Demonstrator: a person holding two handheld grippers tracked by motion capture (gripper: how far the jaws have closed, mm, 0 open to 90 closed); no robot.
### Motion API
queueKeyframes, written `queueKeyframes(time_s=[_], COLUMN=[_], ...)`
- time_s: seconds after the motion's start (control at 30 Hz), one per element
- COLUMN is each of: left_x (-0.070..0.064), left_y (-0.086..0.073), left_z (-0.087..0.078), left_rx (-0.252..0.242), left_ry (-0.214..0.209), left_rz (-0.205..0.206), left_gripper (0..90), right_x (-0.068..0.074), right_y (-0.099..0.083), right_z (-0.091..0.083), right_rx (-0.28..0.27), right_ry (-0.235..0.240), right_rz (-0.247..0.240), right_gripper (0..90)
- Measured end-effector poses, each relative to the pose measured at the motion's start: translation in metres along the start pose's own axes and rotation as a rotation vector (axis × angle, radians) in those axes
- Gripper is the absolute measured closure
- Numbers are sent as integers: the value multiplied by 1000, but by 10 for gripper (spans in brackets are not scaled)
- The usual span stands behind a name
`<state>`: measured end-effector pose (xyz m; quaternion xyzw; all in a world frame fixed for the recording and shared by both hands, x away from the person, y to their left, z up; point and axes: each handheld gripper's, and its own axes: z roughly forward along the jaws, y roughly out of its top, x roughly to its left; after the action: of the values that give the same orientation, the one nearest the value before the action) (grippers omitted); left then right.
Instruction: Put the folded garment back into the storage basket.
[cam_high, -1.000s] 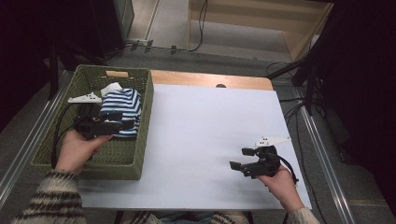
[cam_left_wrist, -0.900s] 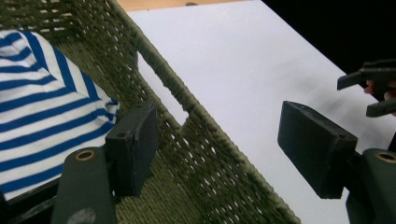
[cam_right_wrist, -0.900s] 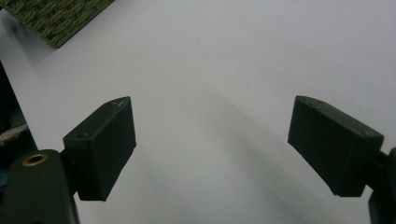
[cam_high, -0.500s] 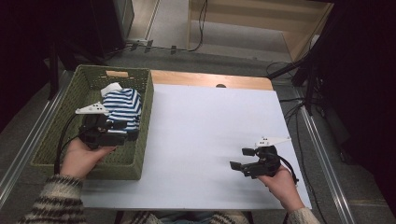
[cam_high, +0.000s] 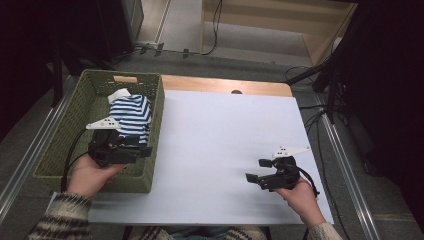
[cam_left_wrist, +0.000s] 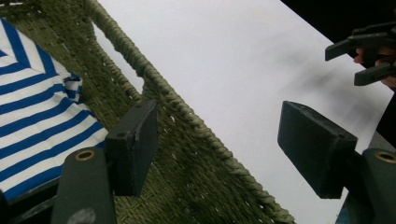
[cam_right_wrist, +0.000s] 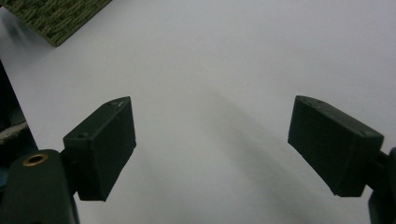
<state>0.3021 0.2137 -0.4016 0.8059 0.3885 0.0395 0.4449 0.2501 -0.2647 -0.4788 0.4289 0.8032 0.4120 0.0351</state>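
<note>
High view, striped cloth lengthwise in basket, left tongs and right tongs spread, empty.

- White tabletop: bare across the middle; a strip of wooden edge shows along its far side.
- Metal rails run down both sides of the table.
- Grey floor beyond the table, with black cables trailing across it.
- Light wooden cabinet at the far side.
- Dark surroundings left and right; no detail readable.
</note>
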Motion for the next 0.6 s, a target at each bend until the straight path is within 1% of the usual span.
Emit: queueKeyframes(time_s=[0.1, 0.23, 0.33, 0.47, 0.6], left_x=[1, 1, 2, 4, 4], left_y=[0, 0, 0, 0, 1], left_z=[2, 3, 3, 2, 4], left_rx=[12, 22, 25, 19, 32], left_ry=[8, 7, -2, -16, -17], left_rz=[-4, 0, -2, -15, -17], left_gripper=[294, 294, 294, 294, 294], right_x=[0, 0, 0, 0, 0], right_y=[0, 0, 0, 0, 0], right_z=[0, 0, 1, 2, 2], right_rx=[2, 5, 6, 8, 9], right_ry=[-2, -1, -1, -1, 0], right_rz=[-1, 0, -1, -3, 0], right_gripper=[132, 132, 132, 132, 132])
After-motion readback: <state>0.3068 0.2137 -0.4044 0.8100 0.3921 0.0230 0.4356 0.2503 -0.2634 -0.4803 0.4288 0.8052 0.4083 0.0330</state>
